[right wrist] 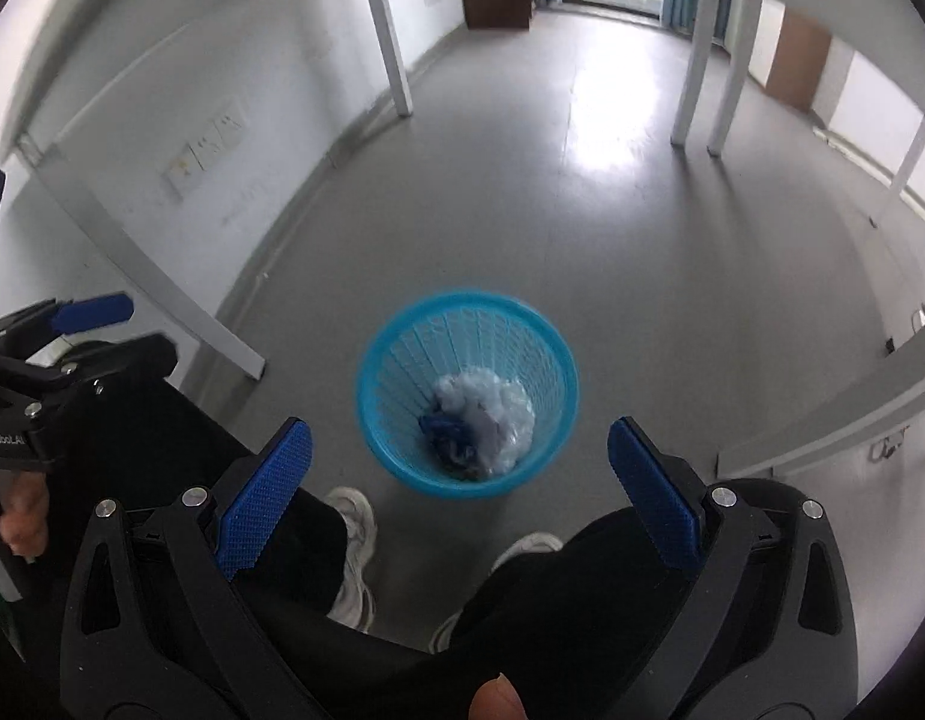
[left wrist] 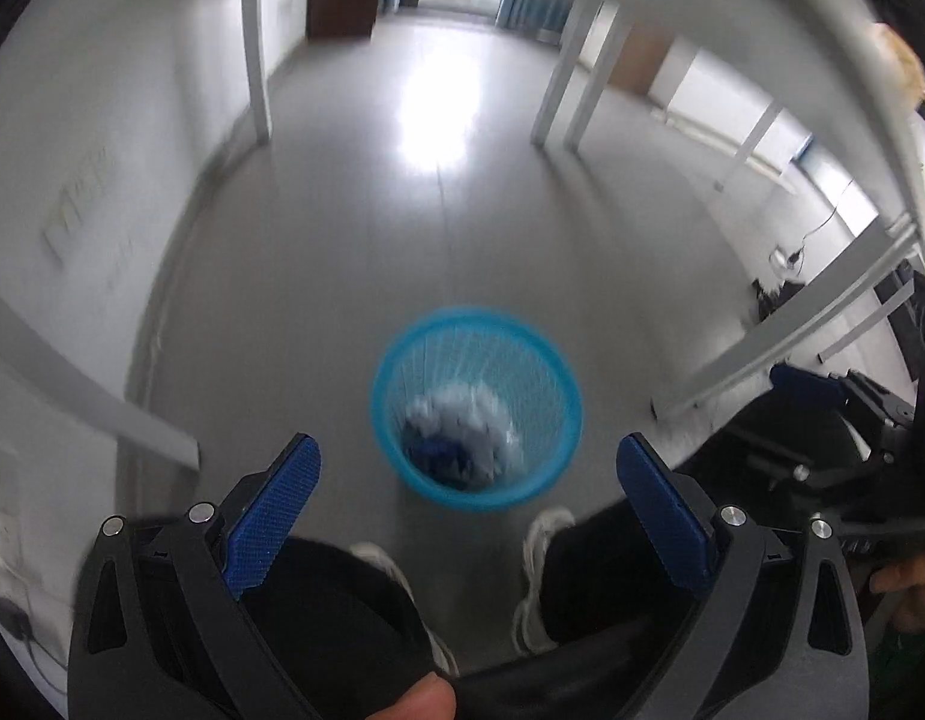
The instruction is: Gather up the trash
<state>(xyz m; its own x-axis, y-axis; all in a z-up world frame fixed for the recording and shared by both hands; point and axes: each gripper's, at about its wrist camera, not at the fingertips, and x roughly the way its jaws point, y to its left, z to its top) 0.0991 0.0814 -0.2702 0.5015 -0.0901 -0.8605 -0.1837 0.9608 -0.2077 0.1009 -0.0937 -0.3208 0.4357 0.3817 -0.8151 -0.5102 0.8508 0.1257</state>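
A light blue mesh bin (left wrist: 383, 378) stands on the grey floor, below and ahead of both grippers. It also shows in the right wrist view (right wrist: 378, 354). White crumpled trash (right wrist: 492, 405) and a dark blue scrap (right wrist: 447, 435) lie inside it; the trash also shows, blurred, in the left wrist view (left wrist: 462, 420). My left gripper (left wrist: 468, 468) is open and empty, high above the bin. My right gripper (right wrist: 459, 450) is open and empty, high above the bin. The left gripper (right wrist: 72, 330) shows at the left edge of the right wrist view.
The person's black trousers and white shoes (right wrist: 354, 546) are just behind the bin. White table legs (right wrist: 393, 42) stand at the far left and far right (right wrist: 696, 60). A white wall with sockets (right wrist: 207, 147) runs along the left. A table frame (left wrist: 792, 336) is at the right.
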